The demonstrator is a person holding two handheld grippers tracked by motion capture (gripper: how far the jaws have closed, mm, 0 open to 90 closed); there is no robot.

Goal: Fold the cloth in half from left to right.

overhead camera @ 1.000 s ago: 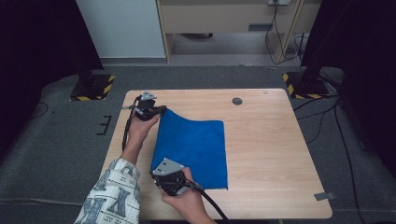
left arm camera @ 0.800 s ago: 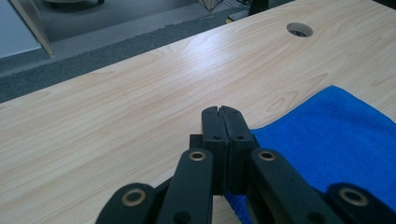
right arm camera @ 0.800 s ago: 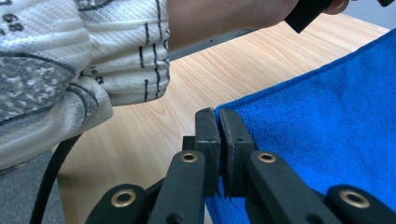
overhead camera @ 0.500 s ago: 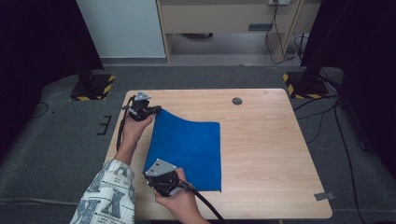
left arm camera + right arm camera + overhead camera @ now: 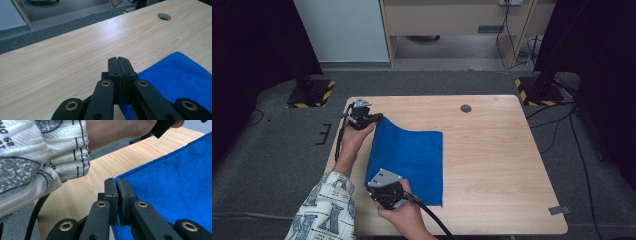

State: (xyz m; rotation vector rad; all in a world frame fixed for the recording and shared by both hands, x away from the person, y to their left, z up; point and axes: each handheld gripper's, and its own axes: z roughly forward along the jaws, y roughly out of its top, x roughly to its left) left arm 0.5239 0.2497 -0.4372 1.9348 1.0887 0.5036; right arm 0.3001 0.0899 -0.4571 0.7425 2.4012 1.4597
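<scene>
- Grey carpet surrounds one wooden table, which has one round hole.
- One blue cloth lies on its left half.
- Two grippers pinch it: left gripper at the far corner, right gripper at the near one, apparently.
- Gripper views show jaws clamped on cloth edges; a patterned sleeve shows close.

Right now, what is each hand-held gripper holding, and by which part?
Both hold the blue cloth: the left hand-held gripper pinches its far left corner, the right hand-held gripper its near left corner.
</scene>
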